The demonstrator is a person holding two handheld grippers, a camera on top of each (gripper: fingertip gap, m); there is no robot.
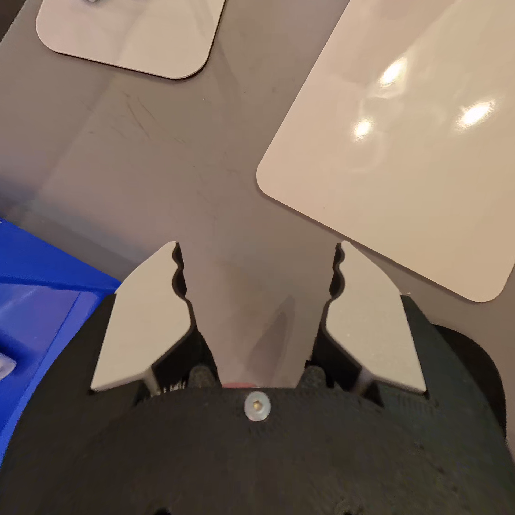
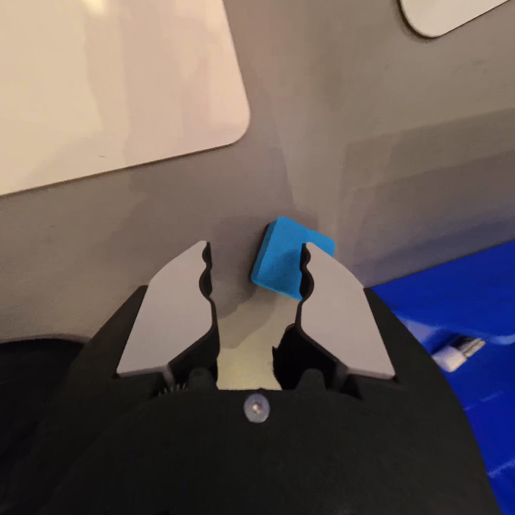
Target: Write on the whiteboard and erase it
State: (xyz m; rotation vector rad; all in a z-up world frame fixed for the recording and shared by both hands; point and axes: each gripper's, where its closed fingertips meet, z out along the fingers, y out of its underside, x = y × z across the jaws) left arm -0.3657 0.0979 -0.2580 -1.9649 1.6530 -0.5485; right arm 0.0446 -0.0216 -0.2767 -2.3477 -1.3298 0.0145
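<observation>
Whiteboard (image 1: 404, 156) glossy, blank, round-cornered, flat on grey table (image 1: 167, 167)

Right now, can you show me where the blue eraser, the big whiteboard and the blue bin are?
blue eraser (image 2: 278, 259): right wrist view, top face.
big whiteboard (image 1: 404, 178): left wrist view, glossy surface.
blue bin (image 2: 446, 301): right wrist view, rim.

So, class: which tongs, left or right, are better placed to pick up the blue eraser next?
Right. The right tongs hang open just over the blue eraser; the left tongs hang open over bare table.
</observation>
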